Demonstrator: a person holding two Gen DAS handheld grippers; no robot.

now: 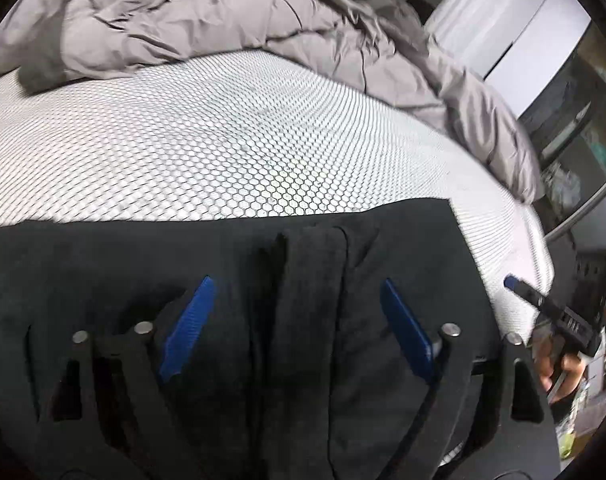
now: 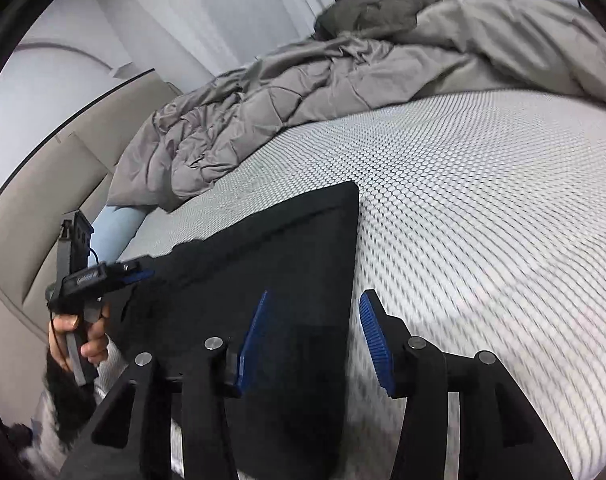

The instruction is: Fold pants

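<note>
Black pants (image 1: 143,264) lie flat along the near edge of the white honeycomb-patterned mattress (image 1: 223,140). My left gripper (image 1: 299,282) hovers over them, open, its blue pads (image 1: 191,328) wide apart on either side of a raised fold in the cloth without touching it. In the right wrist view the pants (image 2: 287,240) end in a straight edge. My right gripper (image 2: 315,294) stands open astride that edge, one pad over the black cloth and one over the mattress (image 2: 483,200). Each view shows the other gripper at its side: the right gripper (image 1: 517,283), the left gripper (image 2: 137,275).
A crumpled grey duvet (image 1: 207,20) (image 2: 263,112) is piled along the far side of the bed. A hand (image 2: 83,336) holds the left gripper's handle. A beige padded bed frame (image 2: 43,208) runs along the left, and a white wardrobe (image 1: 515,24) and shelves stand beyond the bed.
</note>
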